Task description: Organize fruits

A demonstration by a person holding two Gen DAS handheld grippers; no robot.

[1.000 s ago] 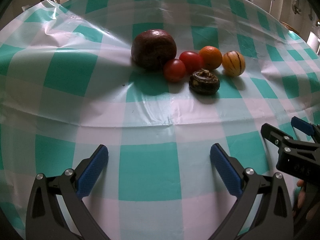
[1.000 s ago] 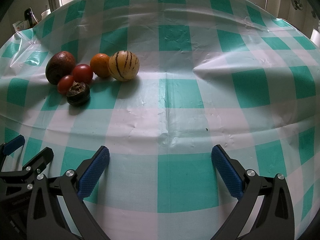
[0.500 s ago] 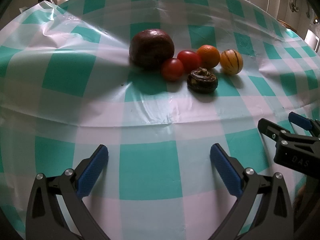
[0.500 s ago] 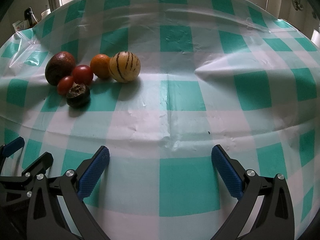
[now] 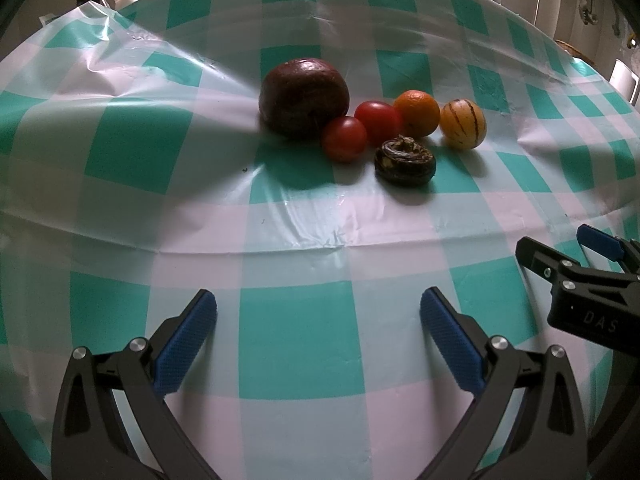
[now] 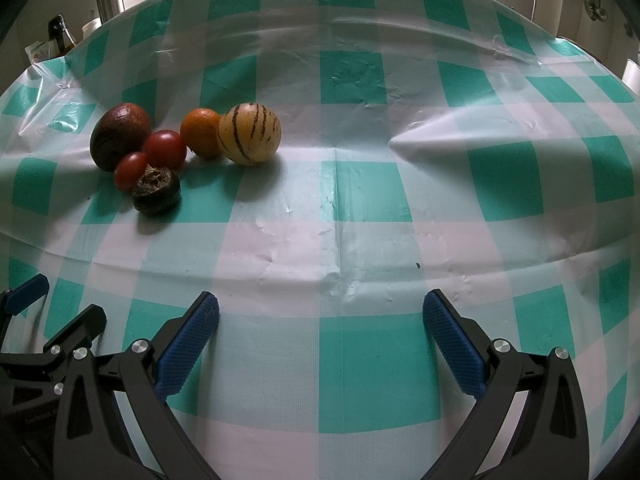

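On the checked surface [image 5: 304, 344] the fruits sit clustered: a big dark fruit [image 5: 303, 96], two tomatoes [image 5: 344, 139], a shrivelled dark one [image 5: 405, 161], an orange [image 5: 416, 113], then a striped melon [image 5: 463, 123]. Left gripper [image 5: 318, 322] and right gripper [image 6: 320, 322] hover nearby, jaws apart, empty.

Teal-and-white checked cloth [image 5: 168, 152] over the bench. Dark maroon fruit [image 5: 303, 96], two red tomatoes [image 5: 344, 139] [image 5: 377, 122], orange mandarin [image 5: 416, 113], yellow melon [image 5: 463, 123] with brown stripes, blackish-brown wrinkled fruit [image 5: 405, 161]. My jaws: black, blue pads [image 5: 185, 336].
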